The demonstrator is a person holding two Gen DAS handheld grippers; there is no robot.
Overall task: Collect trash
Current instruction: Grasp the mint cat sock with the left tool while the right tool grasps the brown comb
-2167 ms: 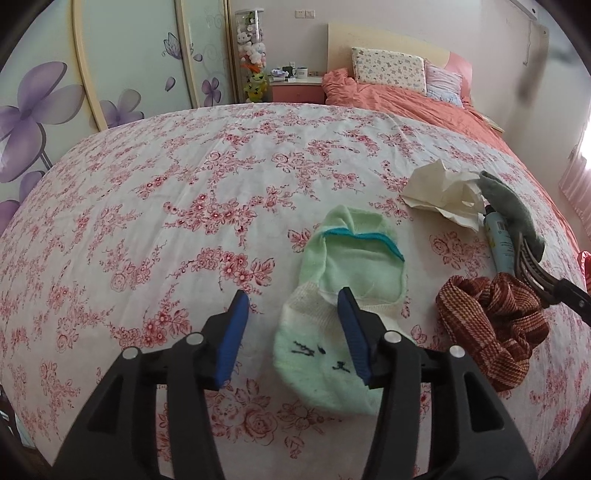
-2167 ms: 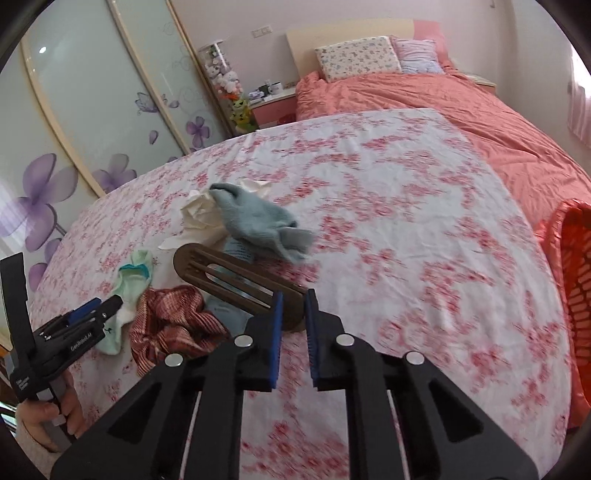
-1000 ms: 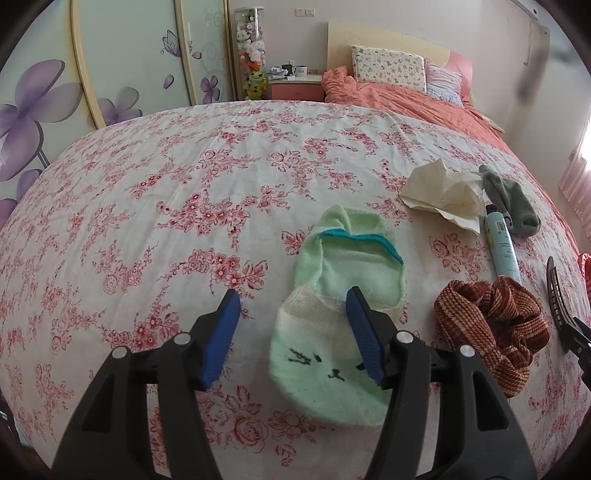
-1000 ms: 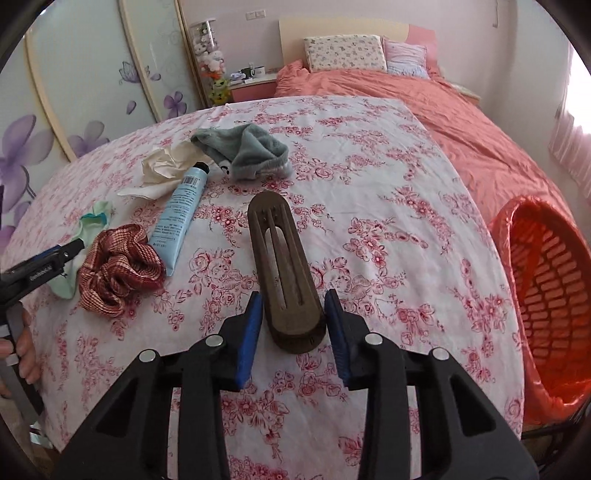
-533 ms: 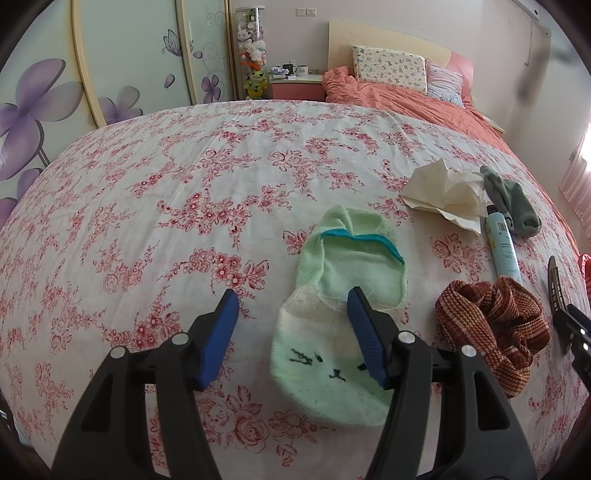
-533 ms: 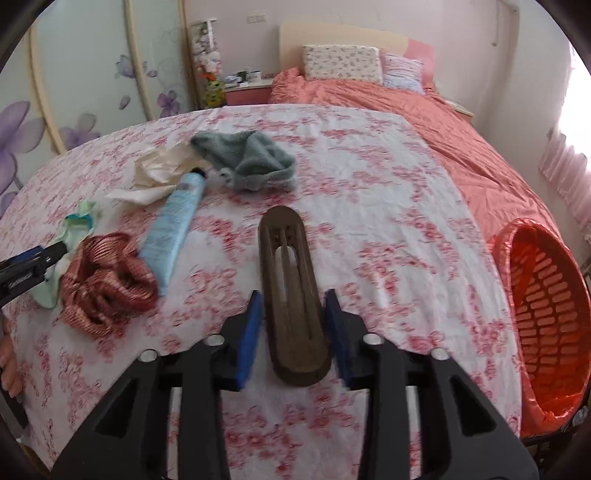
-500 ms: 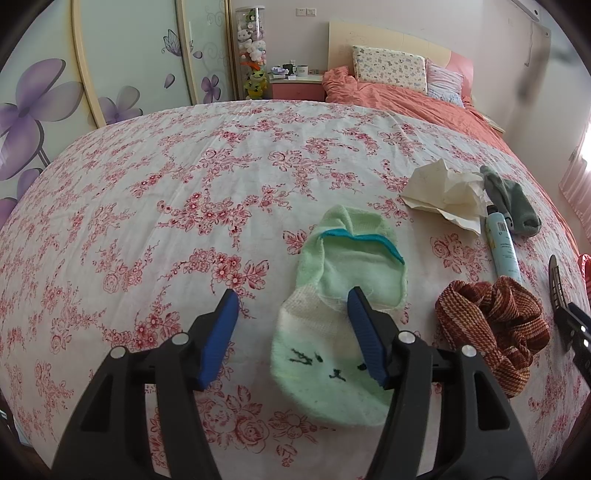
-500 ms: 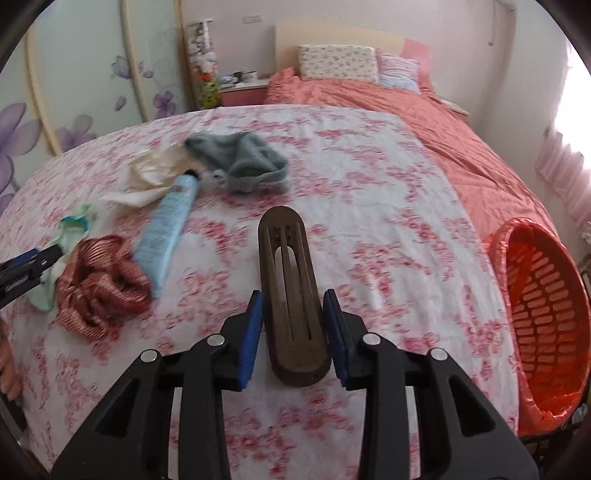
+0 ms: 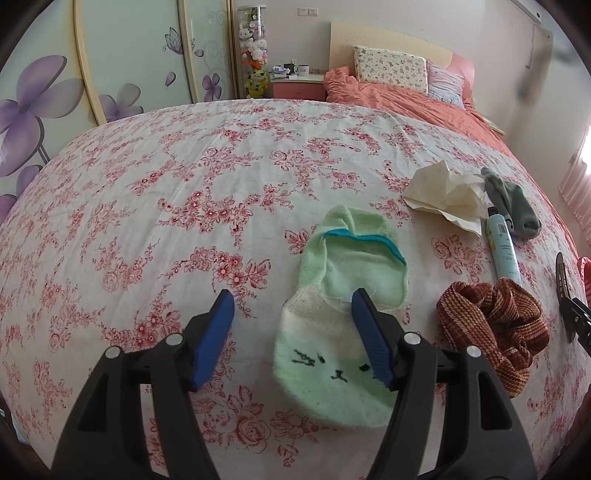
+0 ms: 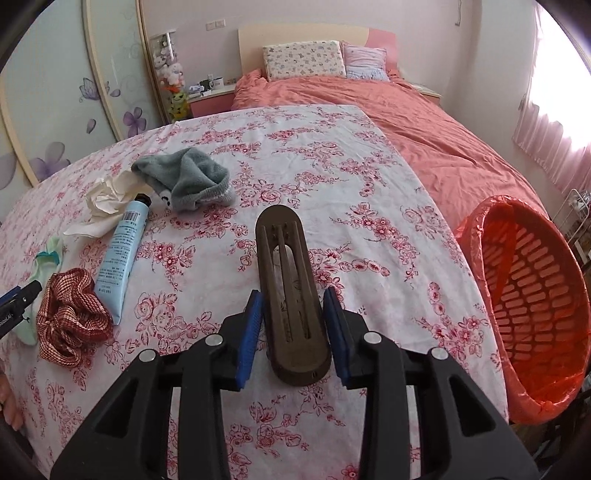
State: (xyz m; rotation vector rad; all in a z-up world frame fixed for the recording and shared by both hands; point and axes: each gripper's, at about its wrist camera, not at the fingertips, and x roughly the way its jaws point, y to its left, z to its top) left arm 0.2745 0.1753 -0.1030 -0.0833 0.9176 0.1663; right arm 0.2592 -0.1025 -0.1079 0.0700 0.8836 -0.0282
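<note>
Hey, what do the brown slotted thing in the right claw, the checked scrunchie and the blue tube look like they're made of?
Brown slotted piece: matte, rigid, probably wood or plastic; the pictures don't settle which. Scrunchie: woven red-and-tan checked fabric, gathered into soft folds. Tube: smooth, slightly glossy light blue with a black cap, likely squeezable plastic, judging by its flattened end.

Bed (image 9: 258, 155) under a white rose-print sheet, coral duvet (image 10: 406, 122), two pillows (image 10: 303, 61) against a pale headboard (image 10: 314, 33), pink nightstand (image 9: 297, 85), wardrobe doors (image 9: 122, 62) with purple flowers, bright pink-curtained window (image 10: 554, 140).
</note>
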